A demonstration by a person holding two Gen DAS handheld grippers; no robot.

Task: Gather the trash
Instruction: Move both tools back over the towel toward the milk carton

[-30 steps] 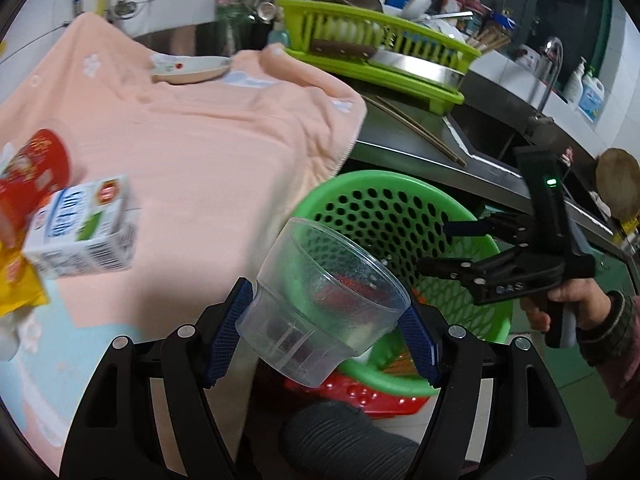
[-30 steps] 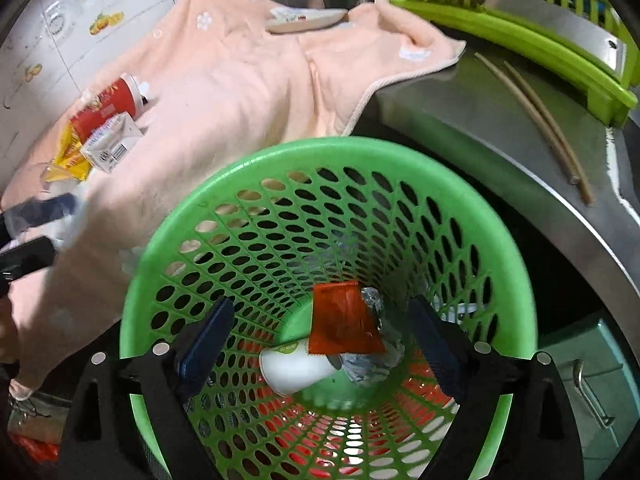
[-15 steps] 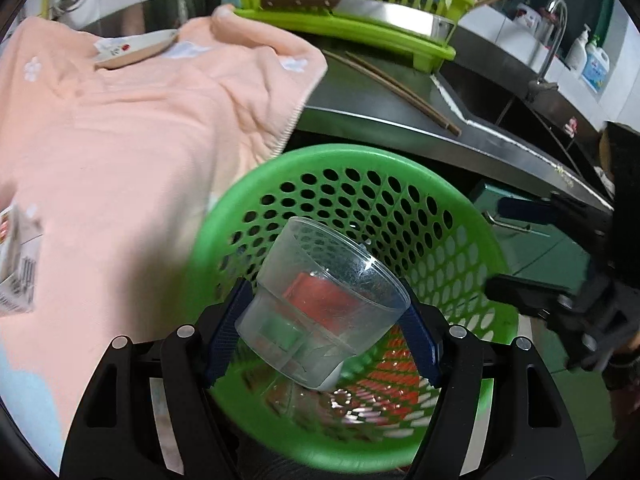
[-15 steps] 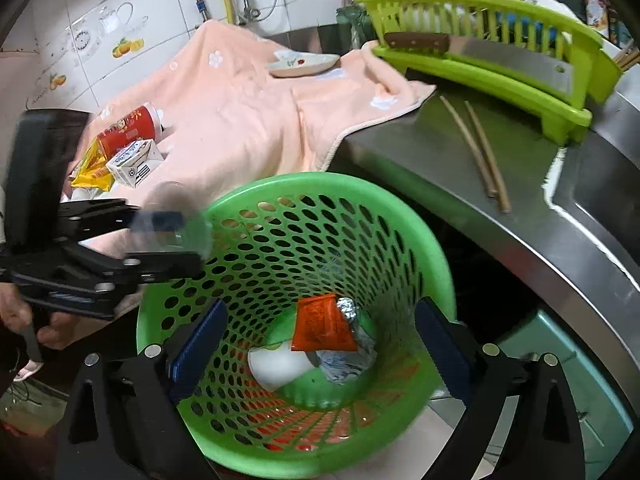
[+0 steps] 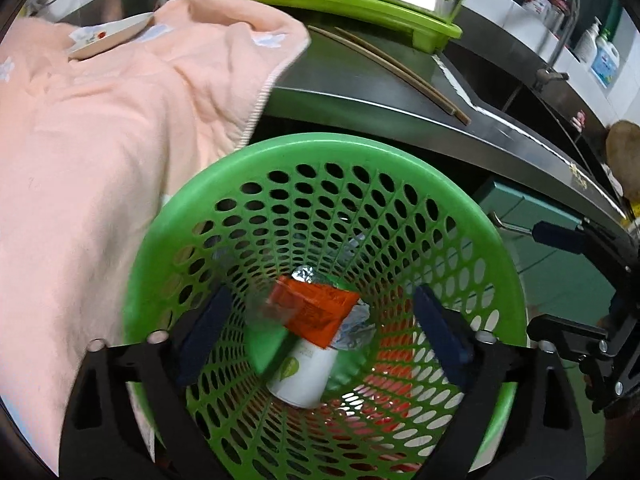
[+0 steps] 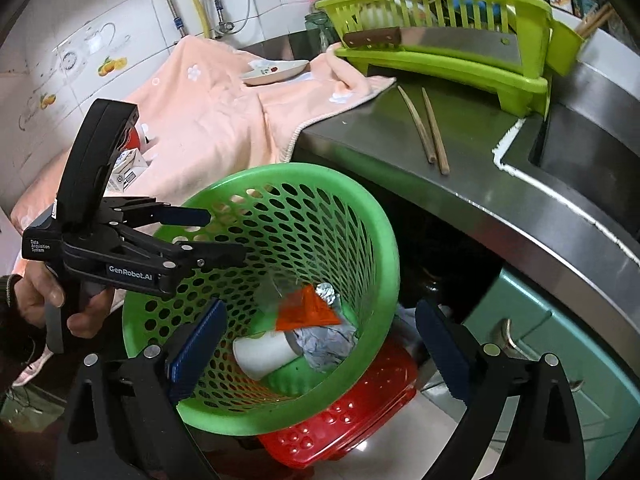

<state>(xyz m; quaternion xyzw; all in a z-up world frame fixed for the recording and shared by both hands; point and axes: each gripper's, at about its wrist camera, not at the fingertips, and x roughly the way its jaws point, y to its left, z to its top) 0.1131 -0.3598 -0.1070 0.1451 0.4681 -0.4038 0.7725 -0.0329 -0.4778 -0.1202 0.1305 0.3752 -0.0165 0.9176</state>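
Note:
A green perforated basket (image 5: 360, 148) (image 6: 384, 240) holds an orange packet (image 5: 320, 312) (image 6: 304, 312), a white paper cup (image 5: 304, 376) (image 6: 260, 352) and crumpled foil (image 5: 356, 328) (image 6: 324, 340). A clear plastic cup (image 5: 268, 304) (image 6: 272, 292) shows as a blur inside it, beside the packet and free of any pads. My left gripper (image 5: 320, 320) (image 6: 216, 236) hangs over the basket's mouth, its jaws opening with nothing pressed between them. My right gripper (image 6: 320, 340) (image 5: 560, 284) stands open and empty near the basket's front rim.
A peach towel (image 6: 224, 120) covers the counter on the left, with a carton (image 6: 128, 168) and a small plate (image 6: 276, 70) on it. Chopsticks (image 6: 424, 128) lie on the steel counter. A green dish rack (image 6: 460, 72) carries a cleaver. A red basket (image 6: 360, 412) sits under the green one.
The left gripper moved over the basket and its jaws spread, letting go of the clear cup, which dropped inside. The right gripper drew back from the basket.

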